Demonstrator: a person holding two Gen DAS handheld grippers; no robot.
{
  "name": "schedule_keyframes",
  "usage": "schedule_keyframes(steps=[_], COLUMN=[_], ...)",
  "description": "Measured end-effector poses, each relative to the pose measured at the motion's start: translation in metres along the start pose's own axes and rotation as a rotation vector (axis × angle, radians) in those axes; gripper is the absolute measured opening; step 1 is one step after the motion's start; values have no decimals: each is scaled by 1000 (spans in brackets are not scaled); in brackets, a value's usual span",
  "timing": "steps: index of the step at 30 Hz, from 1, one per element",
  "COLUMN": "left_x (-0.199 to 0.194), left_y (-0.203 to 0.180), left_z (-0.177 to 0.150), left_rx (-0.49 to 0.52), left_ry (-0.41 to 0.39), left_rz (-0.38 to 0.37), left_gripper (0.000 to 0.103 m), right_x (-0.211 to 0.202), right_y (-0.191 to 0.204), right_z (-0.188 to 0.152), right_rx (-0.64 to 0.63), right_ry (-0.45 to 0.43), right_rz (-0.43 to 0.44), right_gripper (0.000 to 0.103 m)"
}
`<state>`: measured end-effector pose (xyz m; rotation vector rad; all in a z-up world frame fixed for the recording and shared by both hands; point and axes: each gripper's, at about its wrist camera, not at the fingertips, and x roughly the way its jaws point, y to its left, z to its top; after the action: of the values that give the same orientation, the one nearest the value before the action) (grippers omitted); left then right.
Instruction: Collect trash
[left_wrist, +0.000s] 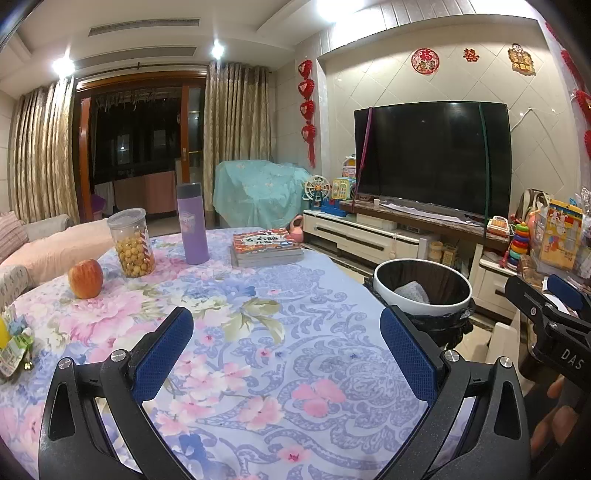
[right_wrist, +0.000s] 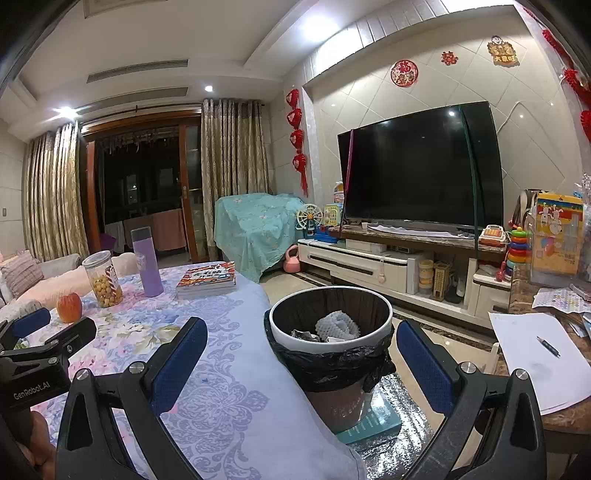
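Left wrist view, floral tablecloth (left_wrist: 295, 332), living room, television (left_wrist: 432, 158), both jaws wide open, empty.

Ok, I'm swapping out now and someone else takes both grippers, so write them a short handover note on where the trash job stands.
Left gripper: open, empty, over the floral tablecloth.
Right gripper: open, empty, facing the white-rimmed bin with a black liner beside the table.
Done: the bin holds a white foam wrap and some crumpled scraps.
Left: colourful wrappers lie at the table's left edge. They look like trash, so take them to the bin.
Probably not trash: red apple, clear snack jar, purple flask, book stack.
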<state>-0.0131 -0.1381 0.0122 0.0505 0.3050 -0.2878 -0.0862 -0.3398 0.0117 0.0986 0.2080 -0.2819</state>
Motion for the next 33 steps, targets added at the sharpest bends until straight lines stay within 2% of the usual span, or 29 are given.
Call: schedule_keyframes(steps=[33], left_x=[3], left_y=[-3], left_z=[-3], left_rx=[12], left_ry=[10], left_rz=[-16], left_gripper=[103], right_x=[-1], right_y=[5], right_z=[1], right_rx=[5], right_ry=[-5], right_rz=[8], right_gripper=[103])
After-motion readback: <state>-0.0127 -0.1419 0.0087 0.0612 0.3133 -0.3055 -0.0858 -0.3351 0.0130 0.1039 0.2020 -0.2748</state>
